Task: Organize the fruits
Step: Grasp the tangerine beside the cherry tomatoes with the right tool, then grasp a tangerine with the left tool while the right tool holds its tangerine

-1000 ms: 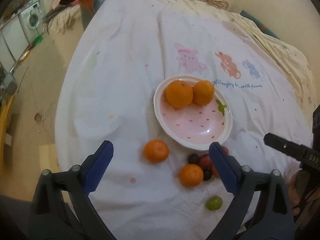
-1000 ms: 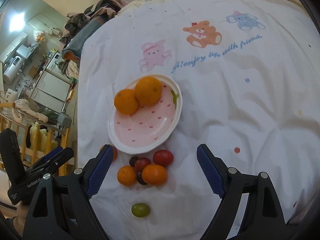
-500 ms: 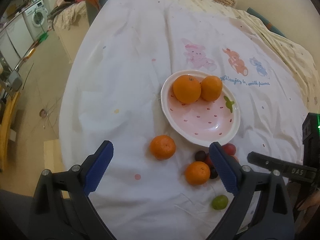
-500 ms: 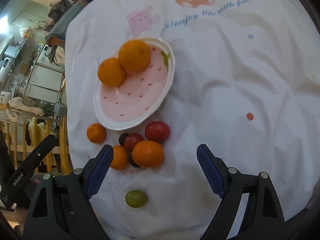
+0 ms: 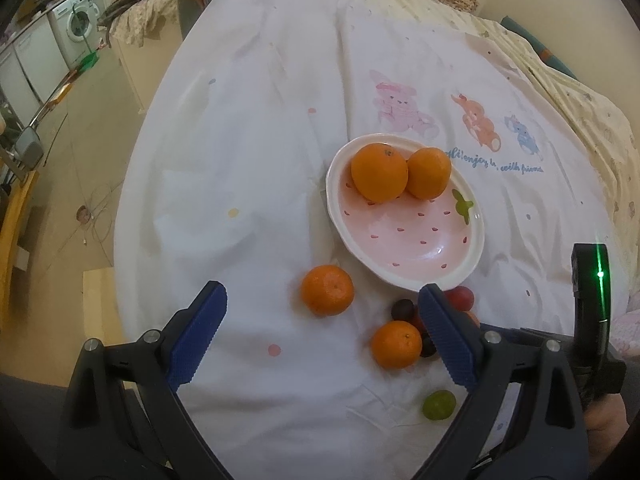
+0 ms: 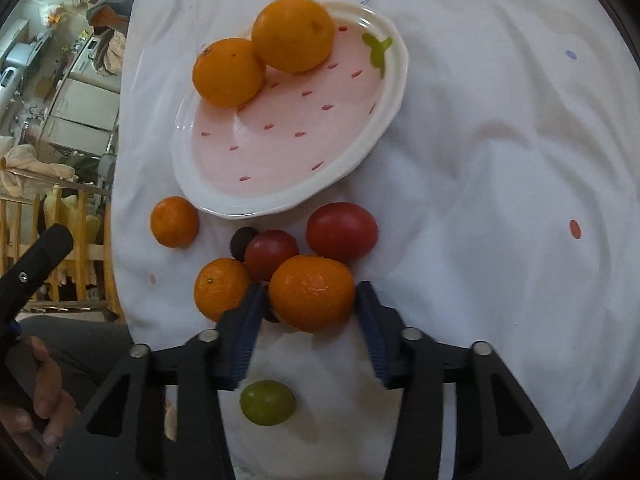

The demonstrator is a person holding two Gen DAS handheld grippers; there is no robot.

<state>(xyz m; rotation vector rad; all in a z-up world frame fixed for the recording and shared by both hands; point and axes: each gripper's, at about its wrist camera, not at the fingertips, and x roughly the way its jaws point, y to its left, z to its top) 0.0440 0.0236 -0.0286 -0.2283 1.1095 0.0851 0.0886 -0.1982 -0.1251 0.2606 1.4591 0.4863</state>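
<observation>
Pink inside with a white rim, the strawberry plate point(image 6: 384, 120) sits on the white sheet point(image 6: 500, 184) and holds two oranges point(image 6: 294, 34), touching each other. The right tool point(image 6: 310, 312) has just been closing, and its blue pads now squeeze a mandarin point(image 6: 312, 292) just below the plate, beside two red tomatoes point(image 6: 342, 232). A green grape point(image 6: 267, 402) lies between its arms. The left tool point(image 5: 320, 336) hangs wide apart above the sheet, holding nothing, with another mandarin point(image 5: 327, 290) just ahead of it.

Soft, even indoor light; faint shadows under the fruit, a small glare on the pink plate point(image 5: 436, 254). Fisheye bending and dark vignetting at the corners; slight softness overall.
</observation>
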